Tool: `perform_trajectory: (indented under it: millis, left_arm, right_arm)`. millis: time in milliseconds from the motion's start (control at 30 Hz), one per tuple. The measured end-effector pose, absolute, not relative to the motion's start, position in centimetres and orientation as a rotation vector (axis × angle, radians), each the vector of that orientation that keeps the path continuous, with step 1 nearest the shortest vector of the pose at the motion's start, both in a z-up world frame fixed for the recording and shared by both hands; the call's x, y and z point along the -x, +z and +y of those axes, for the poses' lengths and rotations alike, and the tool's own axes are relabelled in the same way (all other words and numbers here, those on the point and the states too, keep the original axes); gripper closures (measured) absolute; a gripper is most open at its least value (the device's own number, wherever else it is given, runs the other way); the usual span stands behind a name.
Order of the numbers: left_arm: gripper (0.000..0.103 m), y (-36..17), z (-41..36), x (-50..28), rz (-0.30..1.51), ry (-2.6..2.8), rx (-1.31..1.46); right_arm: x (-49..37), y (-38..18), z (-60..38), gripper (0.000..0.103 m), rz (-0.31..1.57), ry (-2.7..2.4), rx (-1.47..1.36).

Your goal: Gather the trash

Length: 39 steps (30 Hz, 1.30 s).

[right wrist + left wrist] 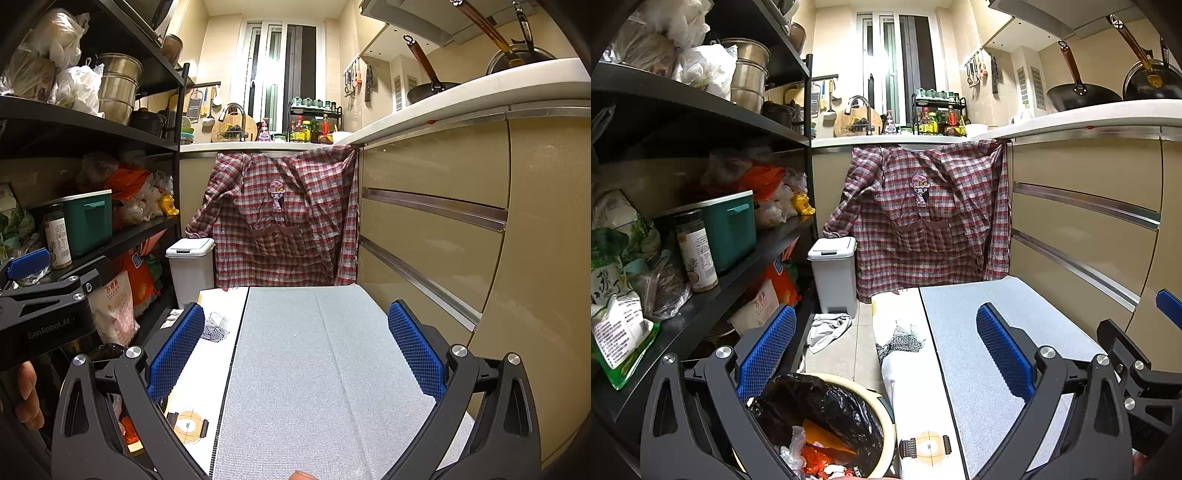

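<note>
Both grippers hang over a low table in a narrow kitchen, each with its blue-padded fingers spread wide and nothing between them. The left gripper [886,350] sits above the table's left edge, its left finger [766,354] over a round cream waste bin [882,428] lined with a black bag [827,410]. The trash lies inside that bin — crumpled white plastic, an orange sheet and red scraps [816,454] — just beside the table's near-left corner. The right gripper [295,350] is over the grey textured mat [314,369] that covers most of the table top; a strip of white printed cloth [207,373] shows along the table's left edge.

On the floor past the table's far-left corner stands a white pedal bin [834,273] with its lid shut, and a crumpled pale rag [827,328] lies on the tiles in front of it. A red plaid garment [923,214] hangs from the counter edge behind — it reaches down behind the table's far edge. Black shelving [701,306] packed with food bags, a teal box and a spice jar runs along the left; beige drawers [436,221] run along the right.
</note>
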<state>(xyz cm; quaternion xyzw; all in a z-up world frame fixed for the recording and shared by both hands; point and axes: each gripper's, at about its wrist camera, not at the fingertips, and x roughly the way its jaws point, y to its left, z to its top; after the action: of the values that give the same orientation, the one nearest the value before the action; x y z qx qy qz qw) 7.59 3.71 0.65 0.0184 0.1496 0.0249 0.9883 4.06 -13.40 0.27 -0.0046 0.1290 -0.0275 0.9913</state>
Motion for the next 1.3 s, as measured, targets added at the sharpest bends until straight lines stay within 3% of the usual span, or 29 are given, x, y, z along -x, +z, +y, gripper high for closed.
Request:
perform_trajectory:
  millis: [1300]
  left_arm:
    - [0.008,1.16,2.86,-7.73,0.298,0.055,-0.025]
  right_arm:
    - [-4.04,0.11,-13.28,0.005,0.26,-0.059,0.005]
